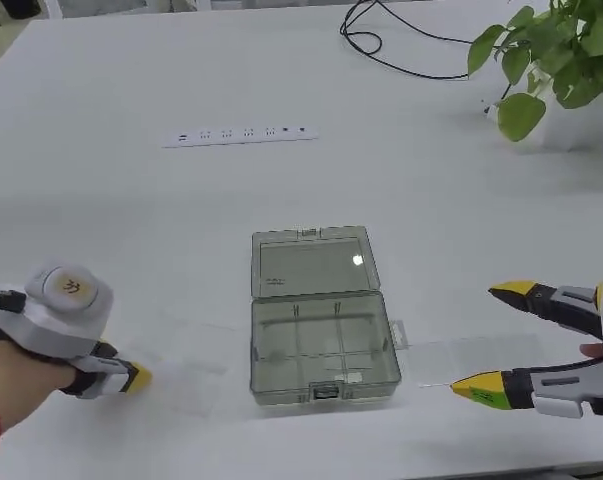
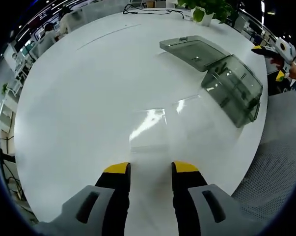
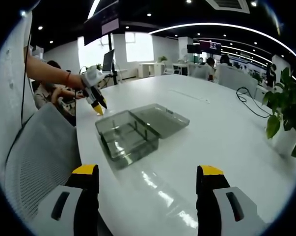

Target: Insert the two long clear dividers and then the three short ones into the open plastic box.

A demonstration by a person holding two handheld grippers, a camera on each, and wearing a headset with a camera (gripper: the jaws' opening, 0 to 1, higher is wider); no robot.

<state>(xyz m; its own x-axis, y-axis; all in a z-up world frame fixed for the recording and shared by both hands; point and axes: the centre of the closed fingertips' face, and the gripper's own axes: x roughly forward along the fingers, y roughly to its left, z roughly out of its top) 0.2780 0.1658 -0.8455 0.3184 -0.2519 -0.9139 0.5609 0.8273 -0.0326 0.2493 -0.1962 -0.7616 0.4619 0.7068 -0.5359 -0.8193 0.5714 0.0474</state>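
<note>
The smoky clear plastic box (image 1: 323,345) lies open in the middle of the white table, its lid (image 1: 312,262) folded flat behind it. Thin lines show inside the box; I cannot tell whether they are ribs or dividers. Clear dividers (image 1: 196,368) lie flat on the table left of the box, and more clear dividers (image 1: 466,350) lie to its right. My left gripper (image 1: 133,378) rests low near the left sheets, jaws open a little with nothing between them (image 2: 151,168); the sheets (image 2: 152,123) lie just ahead. My right gripper (image 1: 478,338) is wide open over the right sheets (image 3: 167,194).
At the back of the table lies a white power strip (image 1: 241,134). A potted plant (image 1: 561,60) and a black cable (image 1: 401,50) sit at the far right. A mesh chair (image 3: 40,152) stands at the table's near edge.
</note>
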